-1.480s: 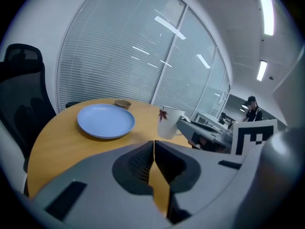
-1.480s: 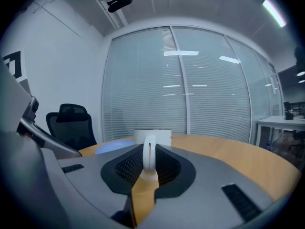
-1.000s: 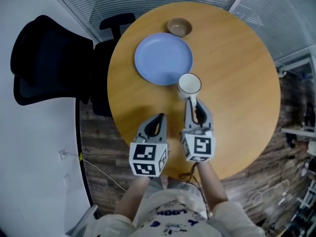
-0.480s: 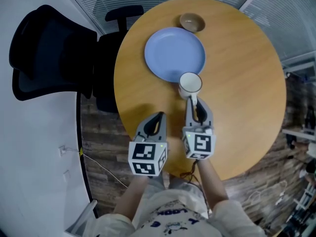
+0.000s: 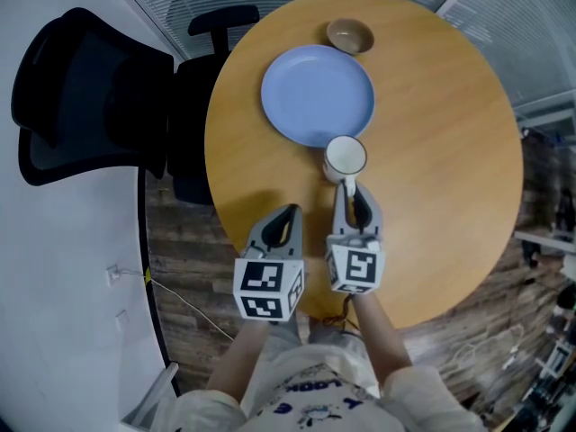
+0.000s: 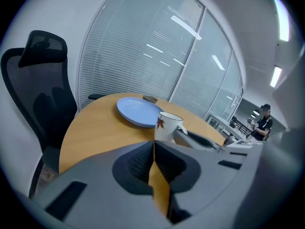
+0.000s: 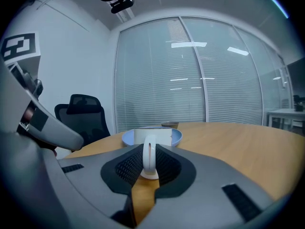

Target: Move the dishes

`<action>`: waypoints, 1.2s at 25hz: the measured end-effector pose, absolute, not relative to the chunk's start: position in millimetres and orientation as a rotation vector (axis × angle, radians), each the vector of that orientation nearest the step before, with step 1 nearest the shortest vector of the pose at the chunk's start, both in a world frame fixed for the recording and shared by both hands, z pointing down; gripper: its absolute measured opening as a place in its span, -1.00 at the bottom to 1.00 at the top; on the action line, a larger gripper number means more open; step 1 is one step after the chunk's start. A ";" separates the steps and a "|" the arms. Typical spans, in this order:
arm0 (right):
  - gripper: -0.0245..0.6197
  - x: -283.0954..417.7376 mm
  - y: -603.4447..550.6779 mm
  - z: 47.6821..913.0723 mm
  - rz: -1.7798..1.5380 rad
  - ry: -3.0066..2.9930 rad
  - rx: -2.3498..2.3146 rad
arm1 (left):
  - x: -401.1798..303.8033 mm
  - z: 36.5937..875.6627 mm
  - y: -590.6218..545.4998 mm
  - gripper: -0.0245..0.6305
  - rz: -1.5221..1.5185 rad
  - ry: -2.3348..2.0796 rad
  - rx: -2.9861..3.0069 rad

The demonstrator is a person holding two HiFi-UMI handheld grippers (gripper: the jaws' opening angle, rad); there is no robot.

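Note:
A white mug (image 5: pixel 346 157) with a red leaf print (image 6: pixel 160 123) stands upright at the near edge of the blue plate (image 5: pixel 317 95). My right gripper (image 5: pixel 349 187) is shut on the mug's handle (image 7: pixel 149 156), which sits upright between its pads. Whether the mug's base touches the table is hidden. A small brown bowl (image 5: pixel 349 36) lies just beyond the plate. My left gripper (image 5: pixel 288 212) hovers over the near table, left of the right one, shut and empty; only the wood shows past its closed jaws (image 6: pixel 154 144).
The round wooden table (image 5: pixel 441 151) has bare wood to the right of the dishes. A black office chair (image 5: pixel 90 97) stands at its left edge. Glass walls with blinds enclose the room, and a person (image 6: pixel 263 123) stands far off.
The right gripper has sunk a little with the mug, which now shows against the plate's near rim. The left gripper has eased slightly down. Both grips are unchanged.

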State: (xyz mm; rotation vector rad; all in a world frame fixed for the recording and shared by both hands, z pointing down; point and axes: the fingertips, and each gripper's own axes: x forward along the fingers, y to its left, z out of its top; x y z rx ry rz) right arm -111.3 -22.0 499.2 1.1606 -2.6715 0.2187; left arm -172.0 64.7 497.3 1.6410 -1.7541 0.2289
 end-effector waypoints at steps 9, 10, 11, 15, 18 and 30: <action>-0.76 -104.0 -4.7 518.8 0.245 -2.615 1.149 | -169.7 501.4 64.1 -0.90 0.221 -1.750 1.629; -0.76 -104.6 -4.8 519.0 0.245 -2.614 1.148 | -170.1 501.8 64.5 -0.90 0.221 -1.749 1.626; -0.76 -105.1 -5.4 519.1 0.242 -2.613 1.146 | -170.1 502.3 65.0 -0.90 0.220 -1.747 1.624; -0.76 -110.1 -11.3 519.8 0.230 -2.608 1.143 | -170.6 502.6 65.3 -0.90 0.217 -1.743 1.623; -0.76 -114.2 -15.1 519.8 0.219 -2.607 1.141 | -172.2 501.4 65.4 -0.90 0.214 -1.748 1.624; -0.50 -97.8 -10.2 487.1 0.266 -2.584 1.177 | -184.1 463.0 52.0 -0.90 0.190 -1.831 1.684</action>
